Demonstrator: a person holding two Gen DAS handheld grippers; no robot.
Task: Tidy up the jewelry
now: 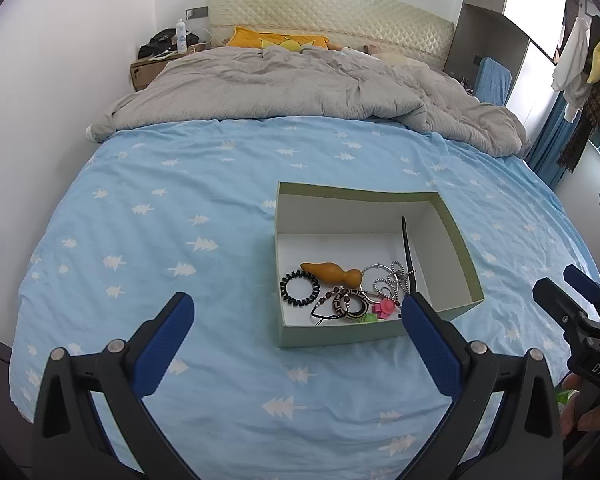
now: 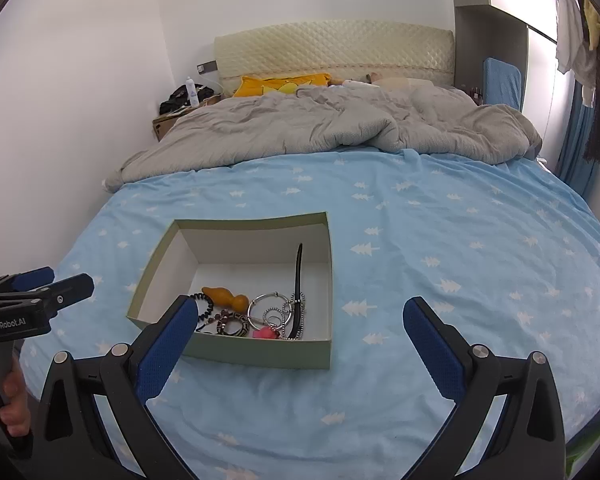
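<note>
A shallow green box (image 1: 462, 254) (image 2: 150, 276) with a white inside lies on the blue bed sheet. It holds jewelry: an orange gourd pendant (image 1: 332, 272) (image 2: 224, 297), a black coil band (image 1: 299, 289), a patterned ring pendant (image 1: 350, 305), silver rings and bead chains (image 1: 388, 280) (image 2: 278, 310), a pink piece (image 1: 385, 307) (image 2: 266, 333) and a black strap (image 1: 407, 250) (image 2: 298, 280). My left gripper (image 1: 296, 308) hovers open just in front of the box. My right gripper (image 2: 300, 312) hovers open at the box's front right, nothing between its fingers.
The blue sheet with white tree prints (image 1: 180, 220) covers the near half of the bed. A crumpled grey duvet (image 1: 280, 84) and a yellow pillow (image 1: 276, 40) lie toward the headboard. A nightstand with a bottle (image 1: 182, 36) stands at the far left; clothes (image 1: 592, 64) hang at the right.
</note>
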